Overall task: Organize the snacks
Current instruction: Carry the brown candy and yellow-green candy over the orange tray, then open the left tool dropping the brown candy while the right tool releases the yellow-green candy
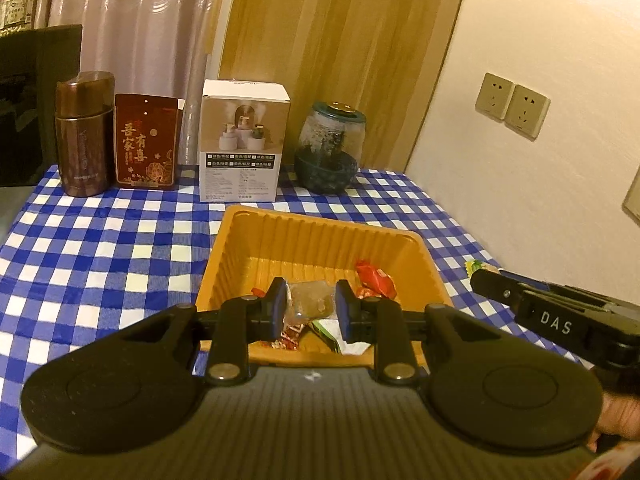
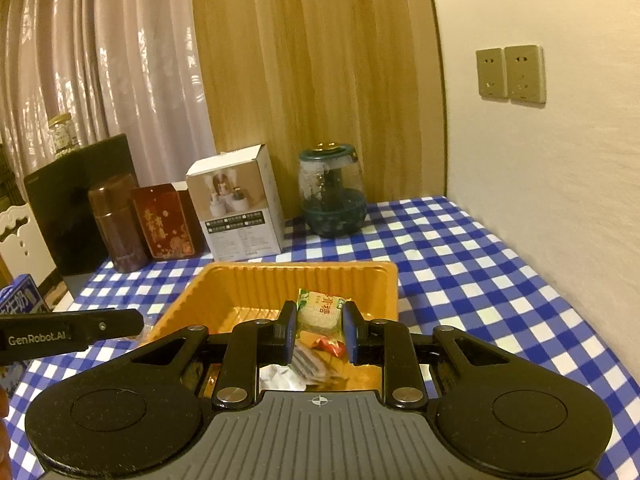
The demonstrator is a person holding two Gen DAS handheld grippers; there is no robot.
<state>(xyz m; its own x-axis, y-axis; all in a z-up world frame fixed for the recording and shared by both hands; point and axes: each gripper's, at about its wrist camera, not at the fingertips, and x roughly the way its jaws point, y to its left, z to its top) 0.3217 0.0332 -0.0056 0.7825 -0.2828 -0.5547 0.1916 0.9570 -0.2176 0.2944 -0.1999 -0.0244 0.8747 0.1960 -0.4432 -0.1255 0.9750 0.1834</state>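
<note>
An orange plastic tray sits on the blue checked tablecloth and also shows in the right wrist view. Several wrapped snacks lie in it, among them a red one. My left gripper is shut on a clear packet with a brown snack, held over the tray's near side. My right gripper is shut on a green and white snack packet, held over the tray. A red wrapper and a white one lie below it.
At the table's back stand a brown flask, a red box, a white carton and a glass jar. The wall with sockets runs along the right. A dark screen stands at the left.
</note>
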